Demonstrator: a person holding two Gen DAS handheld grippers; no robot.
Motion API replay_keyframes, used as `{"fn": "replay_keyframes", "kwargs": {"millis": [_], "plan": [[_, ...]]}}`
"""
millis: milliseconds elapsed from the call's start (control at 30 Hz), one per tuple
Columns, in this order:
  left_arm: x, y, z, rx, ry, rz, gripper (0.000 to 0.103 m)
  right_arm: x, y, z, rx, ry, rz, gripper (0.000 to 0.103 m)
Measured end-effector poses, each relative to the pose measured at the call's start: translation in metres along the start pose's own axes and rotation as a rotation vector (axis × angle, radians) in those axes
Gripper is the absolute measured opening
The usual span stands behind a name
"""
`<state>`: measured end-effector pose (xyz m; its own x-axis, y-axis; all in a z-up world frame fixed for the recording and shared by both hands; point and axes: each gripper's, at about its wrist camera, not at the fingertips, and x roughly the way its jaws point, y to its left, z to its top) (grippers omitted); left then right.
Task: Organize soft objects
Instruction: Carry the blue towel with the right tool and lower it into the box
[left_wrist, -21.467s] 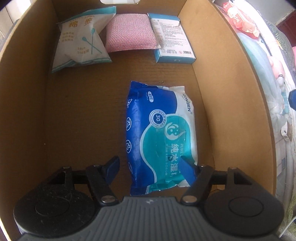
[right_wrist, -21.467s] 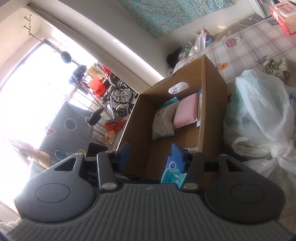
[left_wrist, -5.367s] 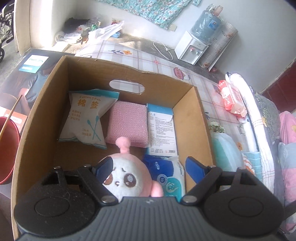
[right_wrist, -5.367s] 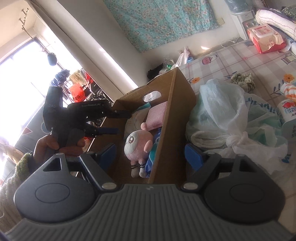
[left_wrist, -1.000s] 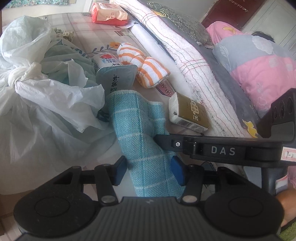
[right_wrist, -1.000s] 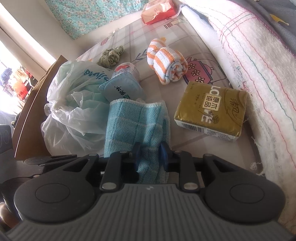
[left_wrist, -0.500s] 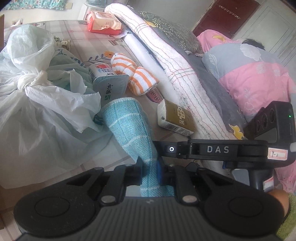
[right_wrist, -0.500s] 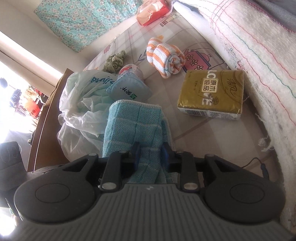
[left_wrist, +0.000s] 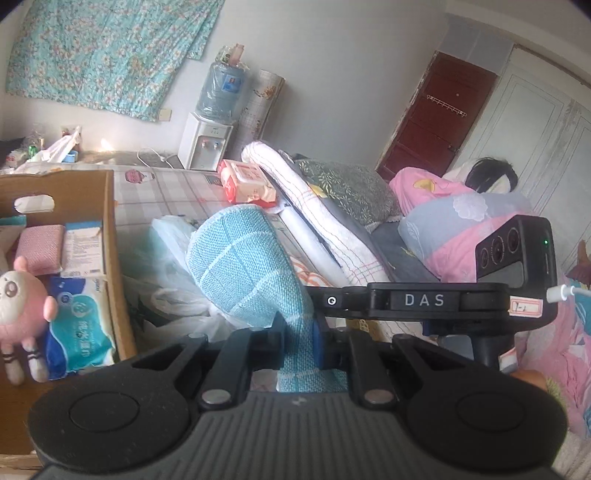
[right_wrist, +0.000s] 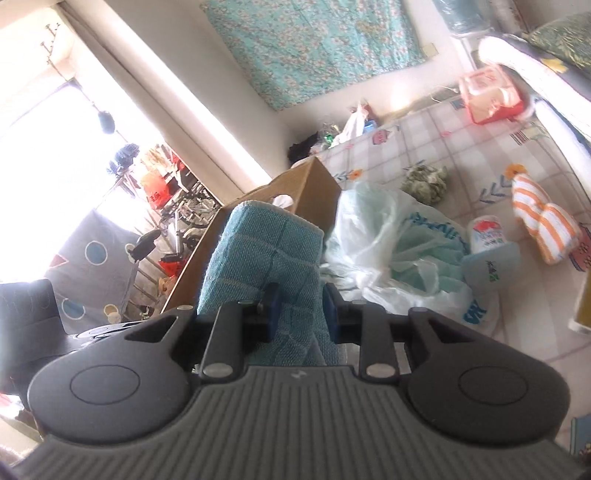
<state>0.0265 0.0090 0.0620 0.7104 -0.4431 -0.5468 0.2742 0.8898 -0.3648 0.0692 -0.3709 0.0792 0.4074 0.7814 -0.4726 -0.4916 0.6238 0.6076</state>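
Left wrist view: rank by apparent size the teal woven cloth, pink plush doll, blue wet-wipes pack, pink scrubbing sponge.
1. Teal woven cloth, largest, though nearness inflates it: the left claw holds it right at the lens.
2. Blue wet-wipes pack.
3. Pink plush doll, close to the pack and partly cropped, so unsure.
4. Pink scrubbing sponge, smallest.

Your left gripper (left_wrist: 297, 341) is clamped tight on the teal cloth (left_wrist: 240, 266), and your right gripper (right_wrist: 300, 314) pinches it too, just alongside.
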Motion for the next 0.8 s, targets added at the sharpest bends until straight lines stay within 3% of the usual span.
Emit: {"fn": "replay_keyframes", "kwargs": {"millis": [167, 333, 400, 567, 700, 800], "plan": [[-0.048, 0.057, 0.020, -0.072, -0.075, 0.119, 0.015, 0.074, 0.077, 0.033, -0.146, 0.070, 0.083, 0.025], [-0.062, 0.129, 0.034, -0.173, -0.078, 0.179, 0.015, 0.156, 0.131, 0.056, -0.207, 0.176, 0.093, 0.025], [-0.060, 0.165, 0.039, -0.234, -0.058, 0.197, 0.015, 0.193, 0.150, 0.060, -0.230, 0.222, 0.069, 0.025], [-0.042, 0.223, 0.045, -0.276, 0.011, 0.297, 0.015, 0.268, 0.173, 0.055, -0.235, 0.319, 0.018, 0.025], [-0.027, 0.248, 0.044, -0.257, 0.086, 0.420, 0.014, 0.322, 0.169, 0.040, -0.176, 0.404, -0.006, 0.025], [-0.016, 0.258, 0.040, -0.235, 0.158, 0.498, 0.015, 0.339, 0.160, 0.034, -0.118, 0.429, 0.012, 0.025]]}}
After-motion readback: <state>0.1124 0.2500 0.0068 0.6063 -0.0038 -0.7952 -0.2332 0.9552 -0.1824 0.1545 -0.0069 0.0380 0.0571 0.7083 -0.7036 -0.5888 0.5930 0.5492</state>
